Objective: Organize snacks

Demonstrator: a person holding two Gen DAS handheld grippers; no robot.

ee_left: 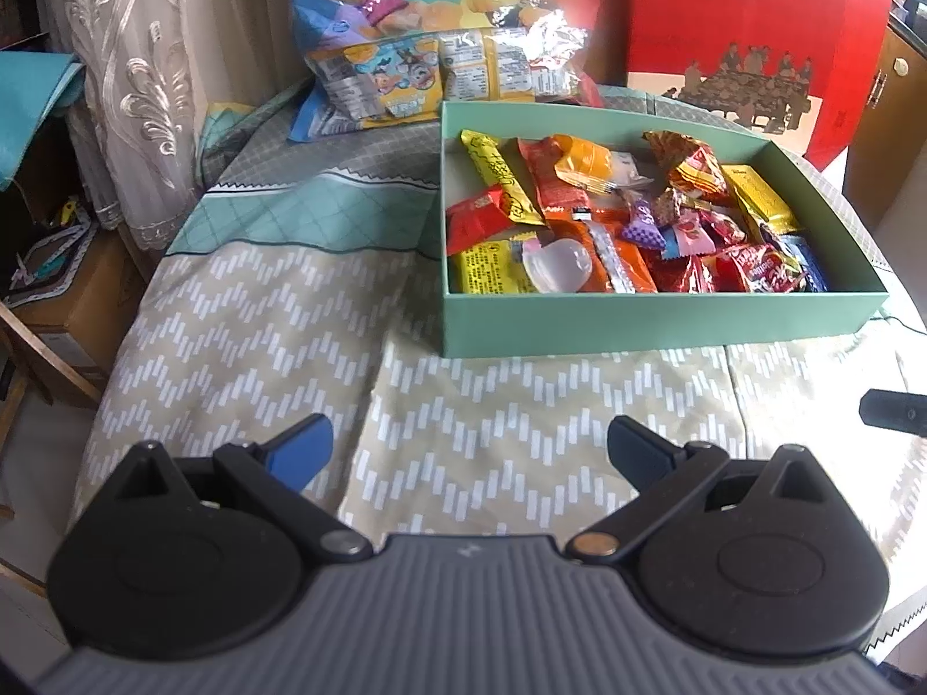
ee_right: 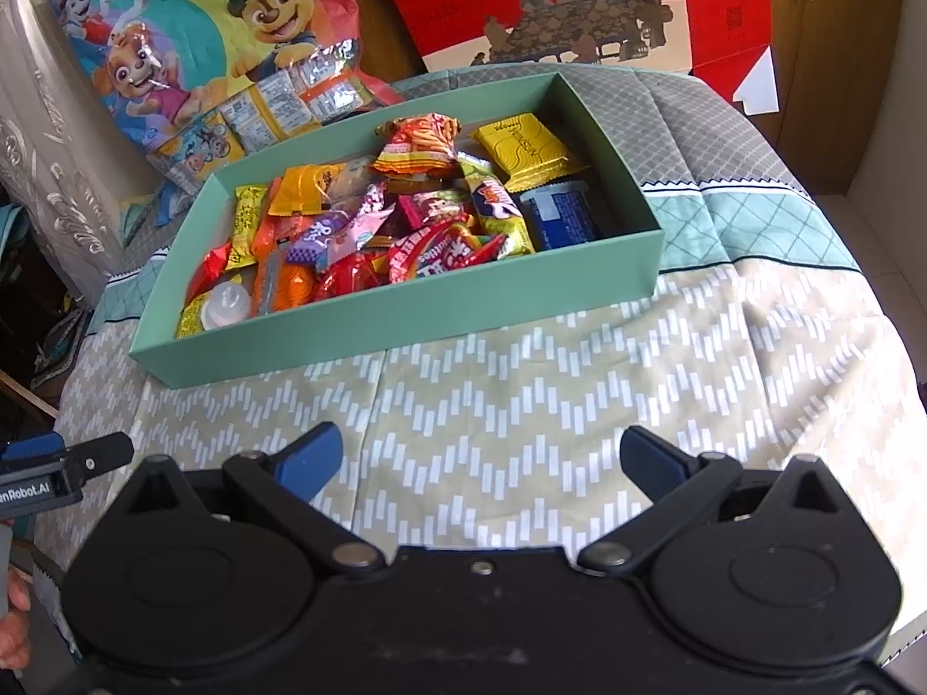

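Snacks (ee_left: 614, 220) fill a shallow mint-green box (ee_left: 637, 321), which stands on the cloth-covered desk (ee_left: 249, 313) ahead of both tongs. The left tongs (ee_left: 469, 452) hover low over the zigzag-patterned cloth with their blue-padded fingers spread wide apart and nothing between them; from here the box sits ahead and to the right, well clear of the fingertips. The right tongs (ee_right: 481, 457) are likewise wide apart and empty, and from their side the box (ee_right: 405, 324) lies straight ahead and a little to the left, its near wall facing them.

Inside the box the wrapped pieces are heaped loosely: yellow packets, orange and red wrappers, a purple candy (ee_left: 643, 229), a clear jelly cup (ee_left: 556, 263) in the corner nearest the left tongs, and a dark blue packet (ee_right: 559, 214) at the end nearest the right tongs. A yellow square packet (ee_right: 524, 150) rests beyond that blue one, against the far wall.

Beyond the box, a large cartoon-printed snack bag (ee_right: 191, 40) leans up at the back, with smaller packets showing through its clear window. A red gift box (ee_left: 747, 35) with printed figures stands beyond the box on the right. At the left edge of the right wrist view, part of the left tongs (ee_right: 75, 463) shows beside the right ones
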